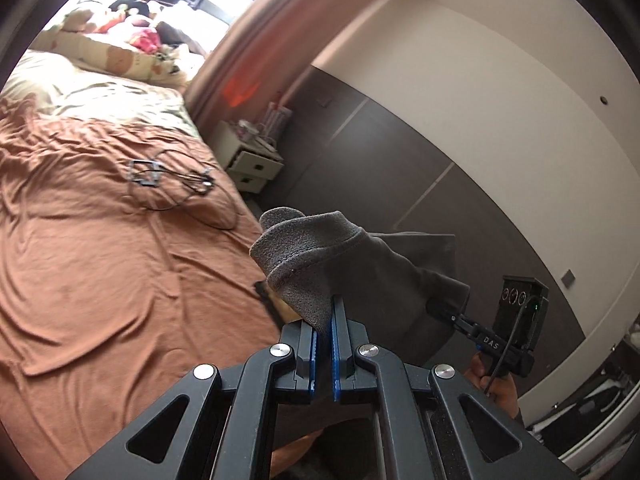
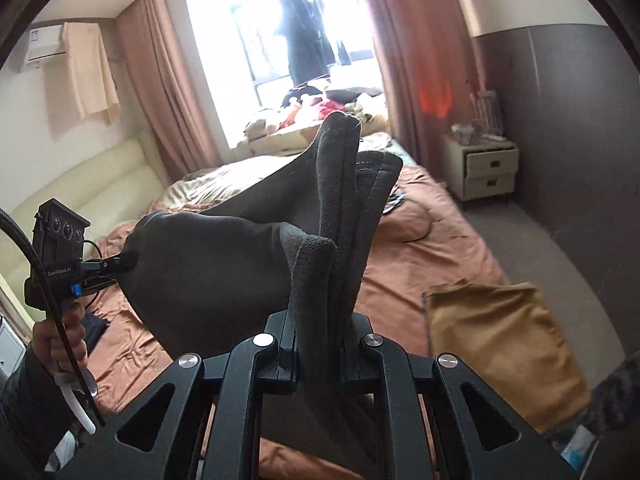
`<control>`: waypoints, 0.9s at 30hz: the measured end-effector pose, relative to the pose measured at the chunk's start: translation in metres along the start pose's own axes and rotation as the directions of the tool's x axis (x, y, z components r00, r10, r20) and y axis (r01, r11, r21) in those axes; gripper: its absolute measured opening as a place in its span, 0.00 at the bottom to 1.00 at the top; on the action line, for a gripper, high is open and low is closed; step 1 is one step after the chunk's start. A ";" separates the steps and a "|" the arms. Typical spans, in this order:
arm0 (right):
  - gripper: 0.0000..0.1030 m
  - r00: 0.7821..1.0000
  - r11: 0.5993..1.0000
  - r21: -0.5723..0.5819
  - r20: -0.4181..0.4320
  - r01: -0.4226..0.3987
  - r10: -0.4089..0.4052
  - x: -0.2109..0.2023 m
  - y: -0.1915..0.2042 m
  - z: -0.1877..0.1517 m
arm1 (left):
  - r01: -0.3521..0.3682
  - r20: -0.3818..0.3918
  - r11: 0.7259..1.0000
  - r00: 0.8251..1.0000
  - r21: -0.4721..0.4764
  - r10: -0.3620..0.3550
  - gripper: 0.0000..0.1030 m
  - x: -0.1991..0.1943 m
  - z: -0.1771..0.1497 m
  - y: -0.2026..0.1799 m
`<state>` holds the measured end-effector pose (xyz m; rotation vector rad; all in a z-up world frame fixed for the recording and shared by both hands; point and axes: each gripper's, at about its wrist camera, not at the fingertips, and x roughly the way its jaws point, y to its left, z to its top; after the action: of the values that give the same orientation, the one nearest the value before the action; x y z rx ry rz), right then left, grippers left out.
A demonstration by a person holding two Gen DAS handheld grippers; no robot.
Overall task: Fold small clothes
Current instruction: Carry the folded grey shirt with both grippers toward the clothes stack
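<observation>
Left hand-held gripper (image 1: 325, 312) pinching one edge of grey garment (image 1: 360, 264); right hand-held gripper (image 2: 320, 320) pinching bunched far edge; garment hanging between both above bed (image 1: 100, 260); lifting step judged in hand; next: spread flat on bed, near brown cloth (image 2: 500, 344).
</observation>
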<state>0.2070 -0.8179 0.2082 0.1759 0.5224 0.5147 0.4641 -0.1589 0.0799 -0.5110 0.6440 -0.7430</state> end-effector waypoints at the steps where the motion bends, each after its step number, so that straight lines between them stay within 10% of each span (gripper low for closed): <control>1: 0.09 1.000 1.000 0.001 0.008 0.012 -0.012 -0.008 -0.007 0.000 | 0.012 -0.008 1.000 1.000 0.010 -0.012 0.05 0.010 0.000 -0.010; 15: 0.09 0.976 0.982 0.079 0.117 0.174 -0.182 -0.146 -0.104 -0.024 | 0.192 -0.145 0.976 0.974 0.100 -0.177 0.05 0.141 -0.014 -0.118; 27: 0.09 0.962 0.962 0.134 0.099 0.239 -0.253 -0.162 -0.105 -0.048 | 0.266 -0.237 0.958 0.943 0.110 -0.234 0.05 0.214 -0.034 -0.165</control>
<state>0.1067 -0.9895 0.2067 0.2511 0.4544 0.2284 0.4871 -0.4307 0.0856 -0.3857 0.7358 -1.0903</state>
